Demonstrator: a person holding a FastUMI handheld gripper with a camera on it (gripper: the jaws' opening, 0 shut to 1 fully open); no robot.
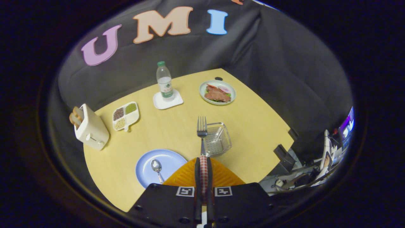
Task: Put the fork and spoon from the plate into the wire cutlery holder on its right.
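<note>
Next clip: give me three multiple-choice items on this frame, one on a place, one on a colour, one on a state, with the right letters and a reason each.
1. Where is the spoon?
A. on the blue plate
B. in the holder
C. beside the toaster

2. What colour is the bottle cap?
A. red
B. green
C. white

3. What is the gripper doing?
A. open over the plate
B. shut on the fork
C. shut on the spoon

Answers:
1 A, the spoon lies on the plate.
2 B, the cap is green.
3 B, both fingers press the fork's handle, tines pointing ahead beside the holder.
</note>
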